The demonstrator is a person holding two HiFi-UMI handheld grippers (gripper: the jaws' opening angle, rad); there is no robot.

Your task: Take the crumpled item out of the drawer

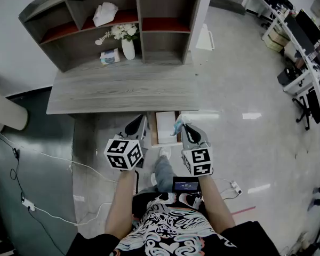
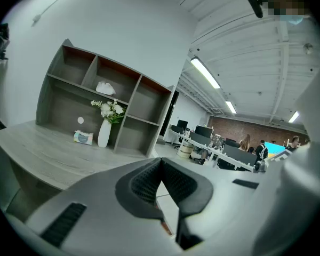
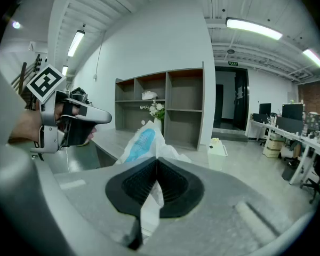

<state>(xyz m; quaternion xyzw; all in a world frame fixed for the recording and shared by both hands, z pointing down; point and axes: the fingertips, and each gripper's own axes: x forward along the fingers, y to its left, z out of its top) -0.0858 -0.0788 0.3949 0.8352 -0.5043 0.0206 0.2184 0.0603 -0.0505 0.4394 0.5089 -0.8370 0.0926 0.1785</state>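
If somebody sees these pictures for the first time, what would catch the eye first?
The right gripper is shut on a crumpled white and blue packet, just over the open drawer under the desk. The left gripper is beside it, shut and empty. In the shelf unit at the desk's back stands a vase of white flowers.

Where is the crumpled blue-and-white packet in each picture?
Head view: crumpled packet in the middle, at the right gripper tip.
Left gripper view: not in it.
Right gripper view: centre, pinched in the jaws.
Shared landmark: white flowers.
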